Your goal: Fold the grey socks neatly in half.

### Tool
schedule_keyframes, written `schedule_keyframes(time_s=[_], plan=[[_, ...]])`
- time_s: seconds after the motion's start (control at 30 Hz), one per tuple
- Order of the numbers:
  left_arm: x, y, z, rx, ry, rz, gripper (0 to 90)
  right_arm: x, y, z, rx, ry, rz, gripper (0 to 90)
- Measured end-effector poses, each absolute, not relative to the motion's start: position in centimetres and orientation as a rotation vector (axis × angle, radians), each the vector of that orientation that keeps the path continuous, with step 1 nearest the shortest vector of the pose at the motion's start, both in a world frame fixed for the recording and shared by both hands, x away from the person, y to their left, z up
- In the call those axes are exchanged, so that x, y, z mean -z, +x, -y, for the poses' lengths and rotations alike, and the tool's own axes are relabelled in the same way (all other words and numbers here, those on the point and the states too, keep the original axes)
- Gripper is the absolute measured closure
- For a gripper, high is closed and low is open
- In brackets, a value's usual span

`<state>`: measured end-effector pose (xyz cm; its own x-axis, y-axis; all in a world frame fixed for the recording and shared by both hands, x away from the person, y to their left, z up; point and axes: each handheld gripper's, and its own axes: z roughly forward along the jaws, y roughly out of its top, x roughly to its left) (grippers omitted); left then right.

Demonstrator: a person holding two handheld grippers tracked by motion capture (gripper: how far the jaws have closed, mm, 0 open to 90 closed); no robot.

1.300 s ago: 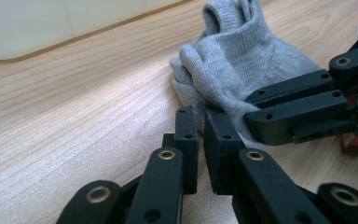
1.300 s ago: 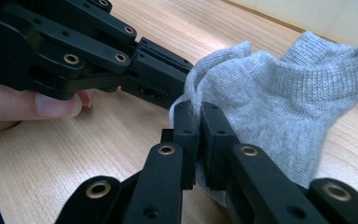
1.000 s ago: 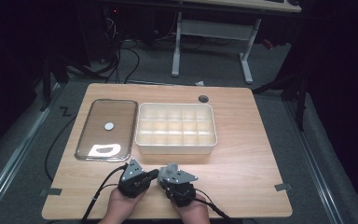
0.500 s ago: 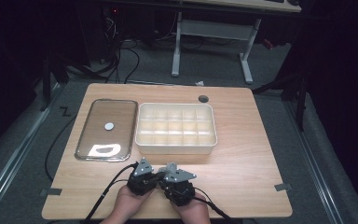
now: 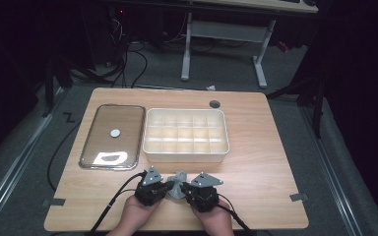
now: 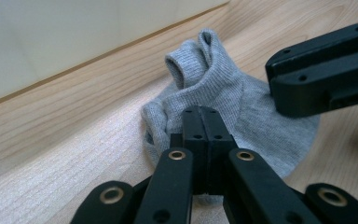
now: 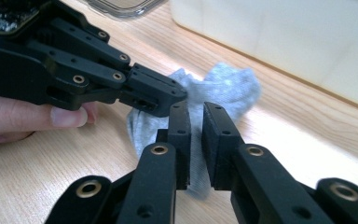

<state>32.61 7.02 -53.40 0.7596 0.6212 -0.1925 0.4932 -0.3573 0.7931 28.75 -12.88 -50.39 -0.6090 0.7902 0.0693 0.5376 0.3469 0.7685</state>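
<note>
Surface: wooden table [image 5: 266, 147] | centre: white divided box [image 5: 185, 135] | left of the box, just beside it: clear lid [image 5: 113, 136] | in front of the box, near the table's front edge: grey sock [image 5: 178, 181]

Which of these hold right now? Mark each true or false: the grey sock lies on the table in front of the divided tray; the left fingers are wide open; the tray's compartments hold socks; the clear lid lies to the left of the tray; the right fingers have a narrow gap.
1. The grey sock lies on the table in front of the divided tray. True.
2. The left gripper has its fingers wide open. False: they are closed together, over the sock.
3. The tray's compartments hold socks. False: they look empty.
4. The clear lid lies to the left of the tray. True.
5. The right gripper has a narrow gap between its fingers. True: they have just been opening, with sock fabric showing between them.
</note>
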Motion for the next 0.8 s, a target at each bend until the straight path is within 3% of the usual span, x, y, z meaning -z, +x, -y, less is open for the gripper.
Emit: schedule_keyframes(time_s=[0.47, 0.8], plan=[[53.4, 32.5, -6.9, -0.186, 2.037, -0.821, 89.2, 52.5, 29.3, 12.8, -1.055, 1.220, -2.321, 83.5], [53.3, 31.8, -6.5, -0.205, 2.068, -0.727, 69.3, 52.7, 29.3, 13.0, -1.076, 1.228, -2.309, 83.8]])
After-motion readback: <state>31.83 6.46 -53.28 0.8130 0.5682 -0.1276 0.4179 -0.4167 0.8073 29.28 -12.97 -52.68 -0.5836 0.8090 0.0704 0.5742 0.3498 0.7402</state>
